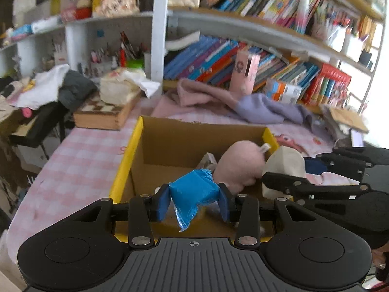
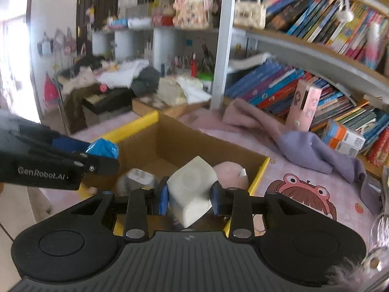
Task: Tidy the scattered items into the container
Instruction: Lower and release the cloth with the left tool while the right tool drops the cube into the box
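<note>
Over the open cardboard box [image 1: 155, 146] on the pink-checked desk [image 1: 80, 160], the left hand-held gripper [image 1: 194, 198] pinches a blue wrapped packet [image 1: 192, 189] while the right hand-held gripper [image 2: 189, 196] clamps a white block [image 2: 192, 185]; a pink plush toy [image 1: 239, 165] lies inside the box, against its right wall, bookshelves [image 1: 267, 56] behind

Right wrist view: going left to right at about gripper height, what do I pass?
Left gripper holding the blue packet → white block clamped in the right gripper → pink plush in the cardboard box → cartoon print on the tablecloth.
</note>
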The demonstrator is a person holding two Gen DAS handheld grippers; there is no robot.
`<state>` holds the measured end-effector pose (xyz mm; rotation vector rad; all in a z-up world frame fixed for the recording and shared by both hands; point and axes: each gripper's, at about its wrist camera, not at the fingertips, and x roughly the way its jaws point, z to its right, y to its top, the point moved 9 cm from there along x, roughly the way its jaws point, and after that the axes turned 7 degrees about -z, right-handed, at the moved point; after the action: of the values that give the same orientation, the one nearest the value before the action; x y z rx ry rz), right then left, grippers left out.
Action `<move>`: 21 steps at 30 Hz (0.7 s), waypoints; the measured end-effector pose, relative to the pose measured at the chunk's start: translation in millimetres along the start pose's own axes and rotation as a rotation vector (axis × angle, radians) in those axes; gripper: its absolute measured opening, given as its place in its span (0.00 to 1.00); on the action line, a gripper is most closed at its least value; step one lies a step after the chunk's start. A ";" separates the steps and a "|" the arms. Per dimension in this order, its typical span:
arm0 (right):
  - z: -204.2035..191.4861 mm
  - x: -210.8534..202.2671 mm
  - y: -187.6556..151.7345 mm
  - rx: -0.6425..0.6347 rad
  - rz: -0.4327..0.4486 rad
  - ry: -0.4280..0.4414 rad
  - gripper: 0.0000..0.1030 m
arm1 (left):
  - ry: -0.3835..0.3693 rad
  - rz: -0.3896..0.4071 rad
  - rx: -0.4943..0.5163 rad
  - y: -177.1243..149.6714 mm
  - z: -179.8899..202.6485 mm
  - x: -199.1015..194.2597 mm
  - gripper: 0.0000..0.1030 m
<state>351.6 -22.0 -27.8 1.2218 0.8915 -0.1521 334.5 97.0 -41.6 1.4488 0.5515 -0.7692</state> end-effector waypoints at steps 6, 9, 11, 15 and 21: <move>-0.5 56.8 3.2 -0.115 -0.132 0.069 0.31 | -0.005 -0.121 0.061 24.4 3.6 57.9 0.39; -4.4 77.6 1.2 -0.155 -0.184 0.095 0.31 | -0.012 -0.186 0.045 31.2 1.3 86.3 0.39; -5.1 85.8 1.3 -0.176 -0.208 0.111 0.31 | -0.003 -0.228 0.026 32.0 -3.1 103.4 0.39; -5.3 95.6 0.6 -0.202 -0.238 0.125 0.31 | 0.005 -0.289 -0.002 29.3 -10.7 122.6 0.40; -5.8 102.1 -0.5 -0.210 -0.248 0.150 0.33 | 0.000 -0.335 -0.011 29.5 -10.9 132.2 0.50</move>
<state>416.1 18.3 -96.1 0.9337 1.1592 -0.1619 444.2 89.5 -121.4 1.3623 0.8092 -1.0266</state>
